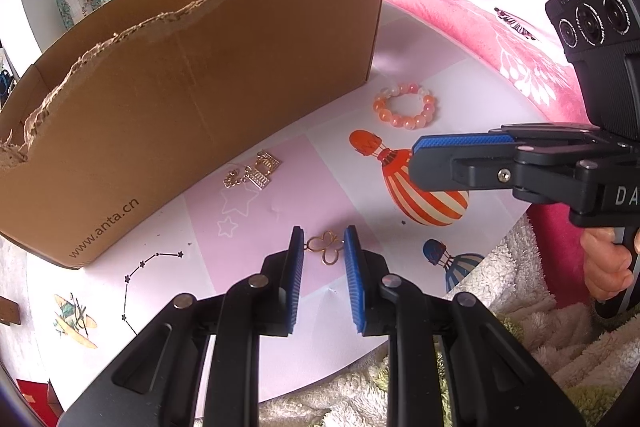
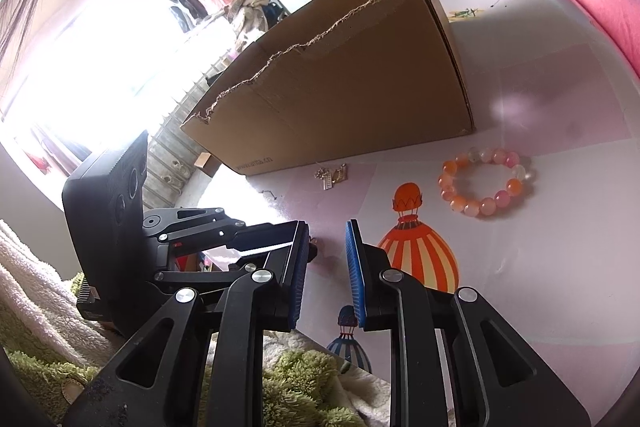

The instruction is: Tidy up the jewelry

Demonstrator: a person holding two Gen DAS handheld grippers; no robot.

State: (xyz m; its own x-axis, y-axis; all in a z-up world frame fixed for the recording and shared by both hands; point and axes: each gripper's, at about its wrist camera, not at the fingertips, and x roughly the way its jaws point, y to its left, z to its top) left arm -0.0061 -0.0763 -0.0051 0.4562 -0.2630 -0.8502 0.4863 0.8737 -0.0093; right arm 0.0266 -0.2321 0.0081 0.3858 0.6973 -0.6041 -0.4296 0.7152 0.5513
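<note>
The left tool [image 1: 323,247] is held parted astride the gold clover pendant [image 1: 326,247] lying on the bench [image 1: 460,75], presumably for pickup, while the right tool [image 2: 328,247] is kept parted, empty, aside.

Left gripper [image 1: 323,243] is sitting low with its jaws parted, blue pads facing each other across a modest gap, and its black linkage arms are fanning back toward the camera. Right gripper [image 2: 327,239] is looking much the same in its own view: jaws apart, nothing pinched between the pads. From the left wrist view the right gripper [image 1: 416,149] is coming in from the right side, lying roughly level, pointing left, seen side-on so only one blue pad is showing. The right hand [image 1: 608,265] is wrapping around its handle, fingers curled under the grip.
</note>
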